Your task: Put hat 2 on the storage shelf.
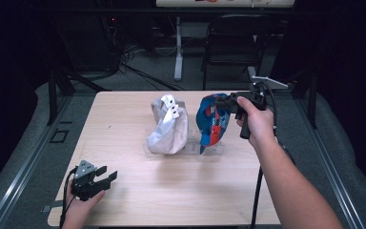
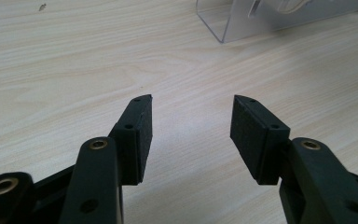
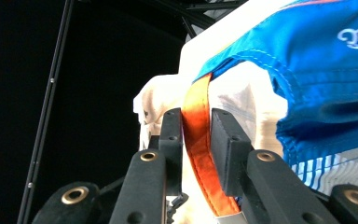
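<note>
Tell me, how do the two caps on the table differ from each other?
The blue cap is bright blue with red and white; the beige cap is plain pale cloth. The right gripper pinches the blue cap's orange strap; nothing touches the beige cap, and the left gripper sits open, far off. Both caps stand side by side on clear stands.

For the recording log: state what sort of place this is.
Probably a lab or recording studio: a light wooden table ringed by dark curtains, cables on the grey floor, and a black folding chair behind.
</note>
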Tool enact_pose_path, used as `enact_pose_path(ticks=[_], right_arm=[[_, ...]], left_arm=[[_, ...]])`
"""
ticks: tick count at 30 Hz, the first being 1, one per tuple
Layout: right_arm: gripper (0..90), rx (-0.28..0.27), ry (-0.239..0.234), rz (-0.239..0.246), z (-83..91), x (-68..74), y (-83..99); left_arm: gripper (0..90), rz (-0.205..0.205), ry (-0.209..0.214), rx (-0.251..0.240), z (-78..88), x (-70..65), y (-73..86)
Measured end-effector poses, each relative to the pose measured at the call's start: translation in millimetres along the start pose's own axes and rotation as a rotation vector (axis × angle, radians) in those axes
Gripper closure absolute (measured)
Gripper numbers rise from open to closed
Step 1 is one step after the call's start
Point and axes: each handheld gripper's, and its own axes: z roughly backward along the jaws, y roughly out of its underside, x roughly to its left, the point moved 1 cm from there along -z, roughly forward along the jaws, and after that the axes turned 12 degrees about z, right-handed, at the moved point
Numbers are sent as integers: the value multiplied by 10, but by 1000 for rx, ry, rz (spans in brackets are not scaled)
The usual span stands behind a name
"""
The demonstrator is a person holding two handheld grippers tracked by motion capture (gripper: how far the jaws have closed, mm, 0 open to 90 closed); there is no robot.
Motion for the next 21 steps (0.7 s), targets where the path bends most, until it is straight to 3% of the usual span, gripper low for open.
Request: enact_pose_path(ticks=[6,12,13,18,21], right_arm=[[706,-32,5,22,116,19,20],[664,-31,85,120,232,29,86],[658,-38,95,119,235,28,103],[614,-39,113,162,275,-42,235],[565,-55,137,219,296,-74,366]], left_arm=[[493,-2,0,14,-4,-10,-7],[492,-3,3,1,-22,-14,-8],[492,-4,3,2,-23,-13,-10],[491,-7,4,12,-26,-24,-20],[488,-9,7,0,-36,-32,-20]])
